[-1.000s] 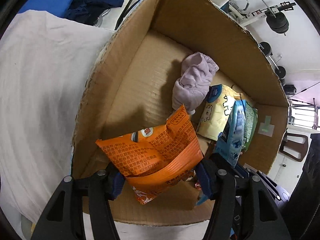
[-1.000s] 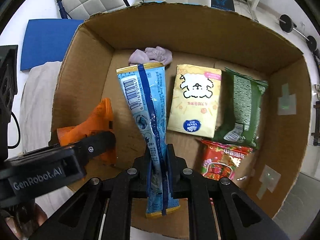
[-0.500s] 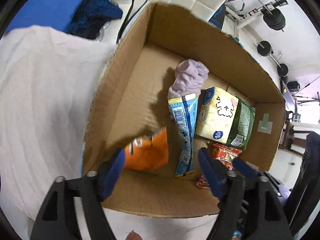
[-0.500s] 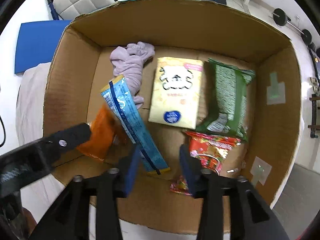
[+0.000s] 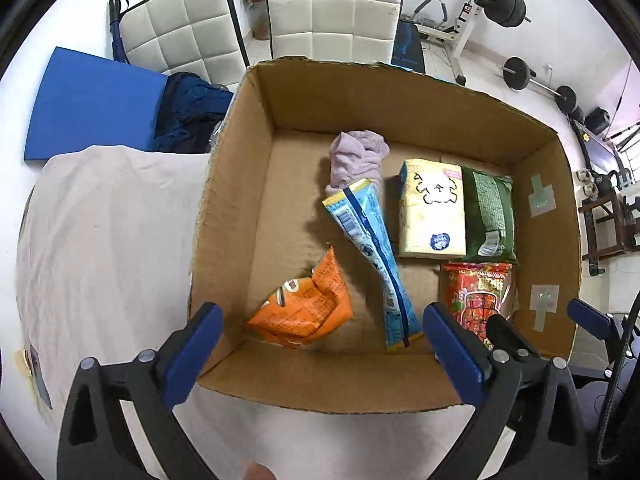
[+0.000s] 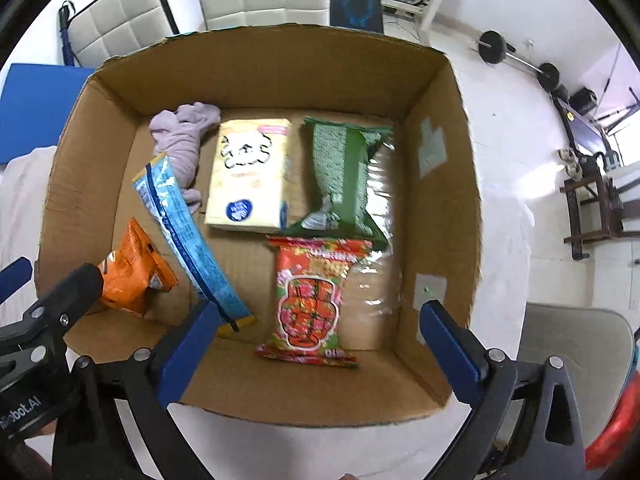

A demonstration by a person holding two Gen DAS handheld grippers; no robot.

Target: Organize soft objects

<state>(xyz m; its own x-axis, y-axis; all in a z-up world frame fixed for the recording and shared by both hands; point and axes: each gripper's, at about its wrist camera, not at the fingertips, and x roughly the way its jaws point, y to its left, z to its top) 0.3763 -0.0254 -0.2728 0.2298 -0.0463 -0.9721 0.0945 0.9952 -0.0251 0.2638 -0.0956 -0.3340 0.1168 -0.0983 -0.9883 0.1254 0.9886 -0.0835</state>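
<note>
Orange snack bag (image 5: pixel 306 308), crumpled, now lies loose on the floor of the cardboard box (image 5: pixel 400 390), lower left of the frame in the left wrist view; a second ago it was pinched in the left claw (image 5: pixel 320 344). That claw now spread wide, nothing between the blue pads, hanging above the box's near wall.

Blue packet (image 5: pixel 372 252) likewise let go. A second ago clamped upright in the right claw (image 6: pixel 316 344); now it lies slantwise, top end overlapping the lilac cloth (image 5: pixel 356 156), foot near the front wall. Right claw spread wide too, empty, drawn back over the near rim.

Rest of the box unchanged: cream tissue pack (image 5: pixel 432 208) and green packet (image 5: pixel 490 216) side by side to the right, red snack bag (image 5: pixel 478 296) below them.

Outside: white sheet (image 5: pixel 100 240) at left, blue mat (image 5: pixel 92 104) upper left, padded chairs (image 5: pixel 332 8) behind.

Judgement: both drops done, six soft items boxed. No further loose item is plainly in view, so the sort may be near its end.
</note>
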